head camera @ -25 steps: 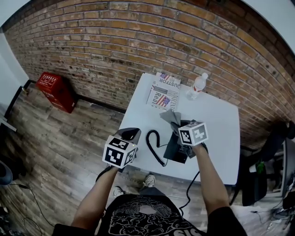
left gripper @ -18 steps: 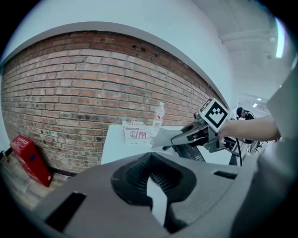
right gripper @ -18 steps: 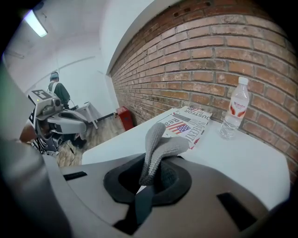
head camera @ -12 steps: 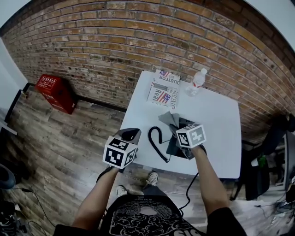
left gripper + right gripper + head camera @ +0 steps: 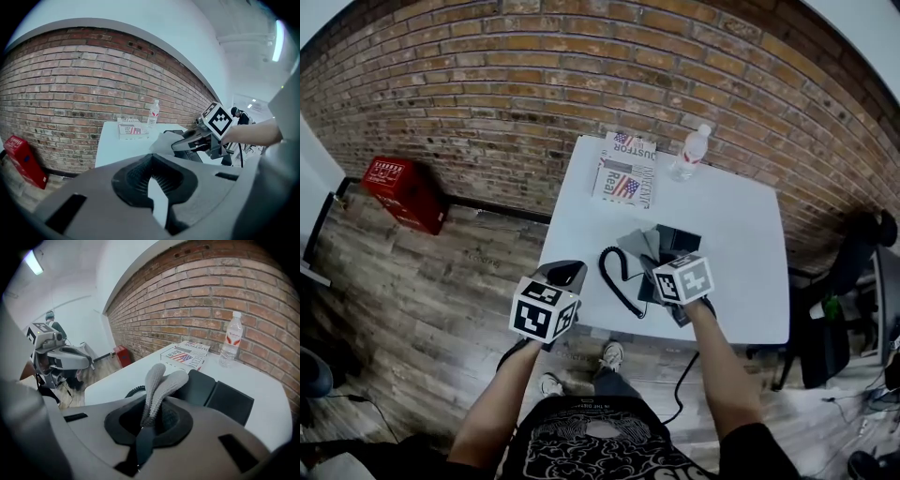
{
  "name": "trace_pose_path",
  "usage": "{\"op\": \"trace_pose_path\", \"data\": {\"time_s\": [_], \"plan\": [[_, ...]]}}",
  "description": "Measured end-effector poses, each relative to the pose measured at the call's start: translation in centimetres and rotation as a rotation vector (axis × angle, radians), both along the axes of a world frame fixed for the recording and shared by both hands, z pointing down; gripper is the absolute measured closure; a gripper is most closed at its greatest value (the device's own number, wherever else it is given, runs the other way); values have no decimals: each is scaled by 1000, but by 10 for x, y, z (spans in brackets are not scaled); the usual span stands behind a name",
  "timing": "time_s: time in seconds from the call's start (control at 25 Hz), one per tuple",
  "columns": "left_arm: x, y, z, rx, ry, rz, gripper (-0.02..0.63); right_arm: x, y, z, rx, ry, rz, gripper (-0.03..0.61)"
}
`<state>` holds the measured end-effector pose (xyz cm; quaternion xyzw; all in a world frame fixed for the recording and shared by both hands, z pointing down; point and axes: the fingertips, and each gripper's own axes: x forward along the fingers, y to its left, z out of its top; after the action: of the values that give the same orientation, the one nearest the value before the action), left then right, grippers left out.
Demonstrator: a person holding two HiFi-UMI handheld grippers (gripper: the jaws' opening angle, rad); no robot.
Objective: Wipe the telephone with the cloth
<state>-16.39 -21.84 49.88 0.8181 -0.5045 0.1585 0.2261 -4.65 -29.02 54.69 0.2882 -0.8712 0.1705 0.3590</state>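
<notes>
The black telephone (image 5: 680, 239) lies in the middle of the white table (image 5: 741, 272), its coiled cord (image 5: 614, 272) curling off to the left. My right gripper (image 5: 661, 265) hovers over the phone's near side, shut on the grey cloth (image 5: 637, 244), which drapes onto the phone. In the right gripper view the cloth (image 5: 159, 380) sticks up out of the right gripper (image 5: 149, 425), with the telephone (image 5: 220, 397) just beyond. My left gripper (image 5: 562, 277) hangs off the table's near left corner. The left gripper (image 5: 154, 194) shows a narrow gap with nothing in it.
A folded newspaper (image 5: 623, 181) and a plastic water bottle (image 5: 689, 150) sit at the table's far edge by the brick wall. A red crate (image 5: 403, 192) stands on the wood floor at left. A dark chair (image 5: 825, 347) stands at right. The phone's cable (image 5: 684, 384) hangs off the near edge.
My right gripper has drawn the cloth back over the telephone toward me. The left gripper has stayed where it was.
</notes>
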Motion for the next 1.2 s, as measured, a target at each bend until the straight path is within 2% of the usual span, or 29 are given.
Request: {"op": "trace_pose_path", "data": {"time_s": [0.6, 1.2], "plan": [[-5, 26, 4, -4, 1, 44, 607, 0, 45, 23, -36, 17, 36, 568], [-7, 61, 13, -13, -18, 111, 607, 4, 90, 43, -59, -9, 117, 568]]}}
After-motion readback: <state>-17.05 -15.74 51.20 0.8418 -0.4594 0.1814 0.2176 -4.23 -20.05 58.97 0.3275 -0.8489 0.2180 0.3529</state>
